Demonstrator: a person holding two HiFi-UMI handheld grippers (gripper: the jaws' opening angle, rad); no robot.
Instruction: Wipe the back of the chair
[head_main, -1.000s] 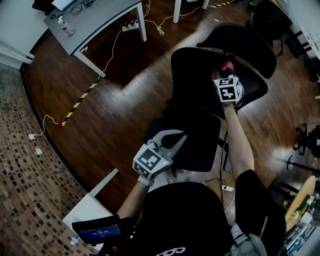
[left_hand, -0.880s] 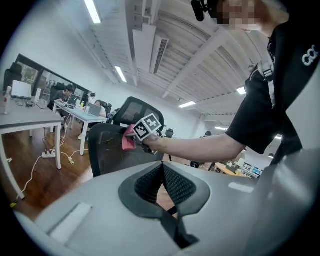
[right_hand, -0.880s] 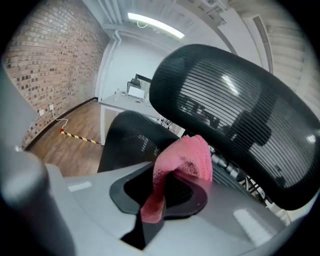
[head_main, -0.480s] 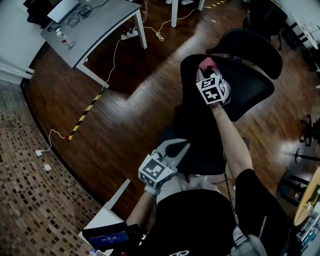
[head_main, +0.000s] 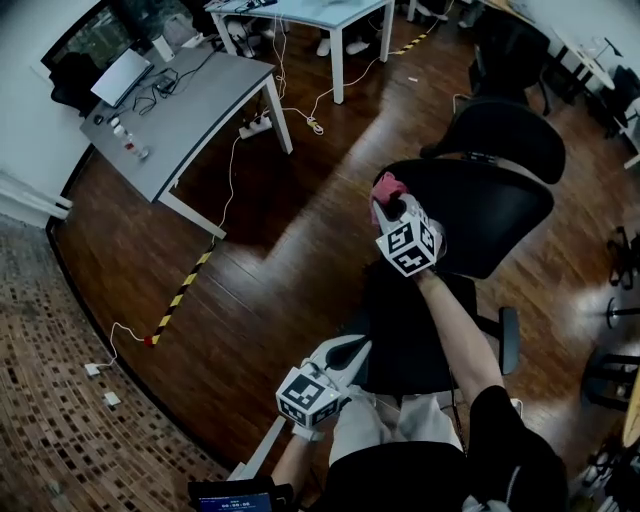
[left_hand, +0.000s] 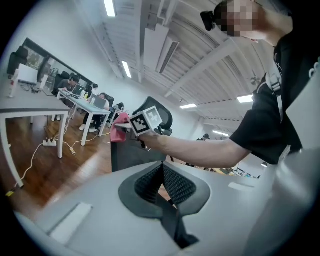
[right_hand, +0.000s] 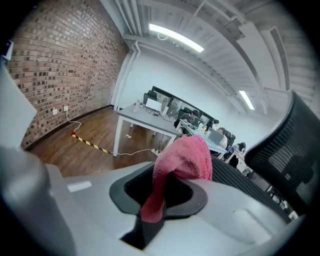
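A black office chair stands in front of me, its mesh back (head_main: 480, 215) below the headrest (head_main: 505, 135). My right gripper (head_main: 392, 207) is shut on a pink cloth (head_main: 385, 187) at the left upper edge of that back. In the right gripper view the cloth (right_hand: 182, 160) bulges out of the gripper (right_hand: 162, 192), with the mesh back (right_hand: 280, 150) just to its right. My left gripper (head_main: 340, 357) hangs low by my body, away from the chair. It (left_hand: 161, 185) is shut on nothing and looks towards the chair back (left_hand: 127, 152) and the cloth (left_hand: 119, 132).
A grey desk (head_main: 190, 110) with a monitor stands at the left, and a white table (head_main: 320, 15) at the top. Cables and a power strip (head_main: 255, 127) lie on the wooden floor, which has a yellow-black tape strip (head_main: 185, 290). Another black chair (head_main: 510, 45) stands at the far right.
My right gripper has slid leftward with the cloth across the upper chair back to its left edge. The head view has pulled back. The left gripper stays low.
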